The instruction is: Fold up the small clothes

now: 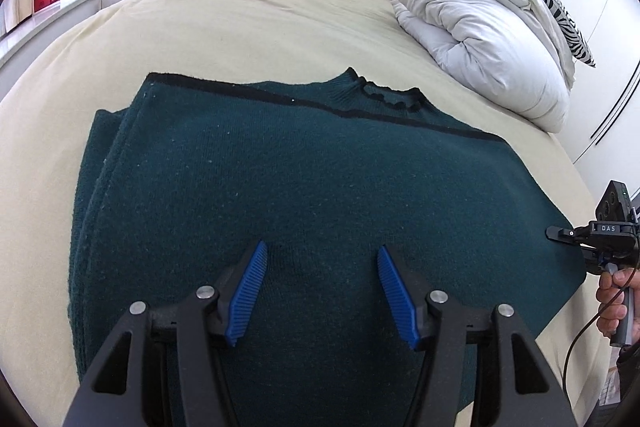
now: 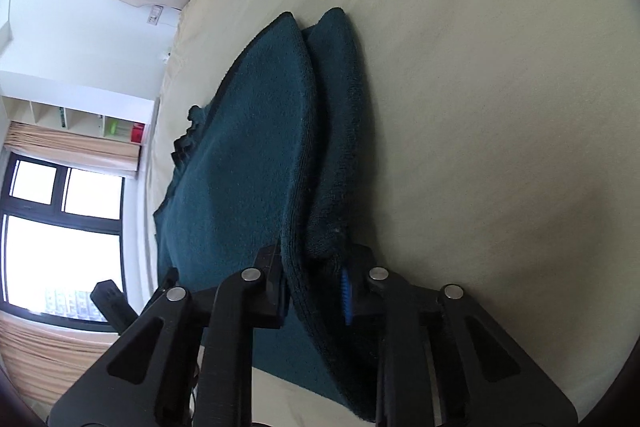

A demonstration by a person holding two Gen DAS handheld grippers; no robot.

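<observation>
On the cream bed, near its middle, one dark green sweater is laid flat, already doubled, its black-trimmed hem brought up by the collar at the far side. The left tongs are held apart above the near cloth, gripping nothing. The right tongs are clamped on the sweater's right edge. A further fold is judged outstanding. A folded duvet lies far right.

A folded dark green knitted sweater is spread on the cream-sheeted bed, with a crumpled white duvet lying behind it to the right.
</observation>
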